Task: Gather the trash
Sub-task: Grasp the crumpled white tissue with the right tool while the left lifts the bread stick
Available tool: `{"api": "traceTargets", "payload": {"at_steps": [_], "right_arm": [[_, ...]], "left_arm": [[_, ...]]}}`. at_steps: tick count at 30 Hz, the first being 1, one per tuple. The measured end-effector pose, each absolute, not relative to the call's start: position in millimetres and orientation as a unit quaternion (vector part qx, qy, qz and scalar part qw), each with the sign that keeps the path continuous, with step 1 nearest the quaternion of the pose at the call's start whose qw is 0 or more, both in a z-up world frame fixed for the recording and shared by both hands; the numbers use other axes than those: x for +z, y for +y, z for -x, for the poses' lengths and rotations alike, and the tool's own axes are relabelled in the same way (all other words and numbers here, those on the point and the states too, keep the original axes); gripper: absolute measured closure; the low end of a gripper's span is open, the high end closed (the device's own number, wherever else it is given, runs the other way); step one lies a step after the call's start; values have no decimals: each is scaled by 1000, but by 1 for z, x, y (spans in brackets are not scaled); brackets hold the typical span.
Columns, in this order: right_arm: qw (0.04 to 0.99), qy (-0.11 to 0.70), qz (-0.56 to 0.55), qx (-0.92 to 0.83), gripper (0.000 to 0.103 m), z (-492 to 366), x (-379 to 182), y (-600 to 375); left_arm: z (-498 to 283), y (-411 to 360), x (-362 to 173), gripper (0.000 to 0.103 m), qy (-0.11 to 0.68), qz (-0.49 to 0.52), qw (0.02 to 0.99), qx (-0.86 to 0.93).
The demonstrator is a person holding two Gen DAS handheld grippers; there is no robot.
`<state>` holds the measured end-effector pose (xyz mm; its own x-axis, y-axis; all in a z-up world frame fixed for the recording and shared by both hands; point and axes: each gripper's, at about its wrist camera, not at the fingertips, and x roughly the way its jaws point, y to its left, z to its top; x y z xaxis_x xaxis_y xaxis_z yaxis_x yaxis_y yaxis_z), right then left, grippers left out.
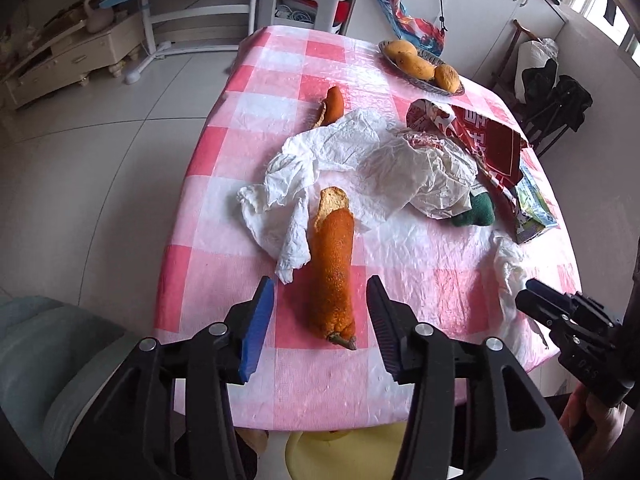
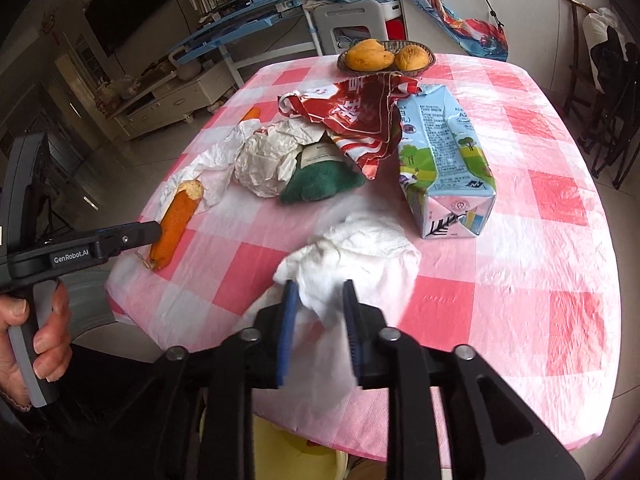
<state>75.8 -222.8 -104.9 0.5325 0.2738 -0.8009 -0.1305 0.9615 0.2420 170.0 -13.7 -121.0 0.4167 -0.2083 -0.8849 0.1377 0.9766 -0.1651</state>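
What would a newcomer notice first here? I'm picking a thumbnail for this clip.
The pink checked tablecloth strewn with rubbish. A long orange peel lies between the left gripper fingers; a white tissue sits at the right gripper. Behind: a blue milk carton and a basket of mangoes.

Soft daylight (fisheye-warped, dark corners)

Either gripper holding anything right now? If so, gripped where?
Left gripper: nothing; its jaws are open astride the orange peel, clear of both sides. Right gripper: crumpled white tissue lies between its pads; cannot tell if pinched.
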Motion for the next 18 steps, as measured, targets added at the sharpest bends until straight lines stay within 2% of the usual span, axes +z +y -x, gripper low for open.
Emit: {"api": "traceTargets", "payload": {"at_steps": [3, 5, 9, 10, 11, 12, 13, 14, 15, 18], "right_arm": [[881, 453, -74, 111, 46, -75, -101, -224], [883, 452, -68, 108, 41, -77, -101, -223], [878, 468, -46, 90, 40, -84, -113, -219], [875, 474, -43, 86, 40, -86, -117, -219], [872, 480, -42, 85, 45, -88, -121, -219], [874, 477, -34, 82, 54, -88, -122, -217], [874, 478, -25, 82, 61, -89, -122, -216], [873, 479, -21, 86, 75, -89, -122, -214], [872, 480, -25, 91, 84, -88, -122, -215], [874, 476, -29, 98, 90, -84, -119, -216]], "left_arm": [[-174, -18, -124, 56, 531, 28, 841, -99], [-179, -21, -127, 54, 530, 23, 843, -90], [-185, -27, -135, 55, 533, 4, 843, -77], [-185, -31, -135, 69, 531, -12, 844, -73], [-183, -34, -135, 77, 529, -22, 845, -74], [-182, -34, -134, 83, 529, -24, 845, -76], [-180, -34, -132, 84, 529, -21, 845, -80], [-178, -33, -130, 84, 528, -18, 845, -83], [-175, -31, -127, 85, 524, -15, 847, -84], [-165, -23, -113, 85, 514, 4, 852, -98]]}}
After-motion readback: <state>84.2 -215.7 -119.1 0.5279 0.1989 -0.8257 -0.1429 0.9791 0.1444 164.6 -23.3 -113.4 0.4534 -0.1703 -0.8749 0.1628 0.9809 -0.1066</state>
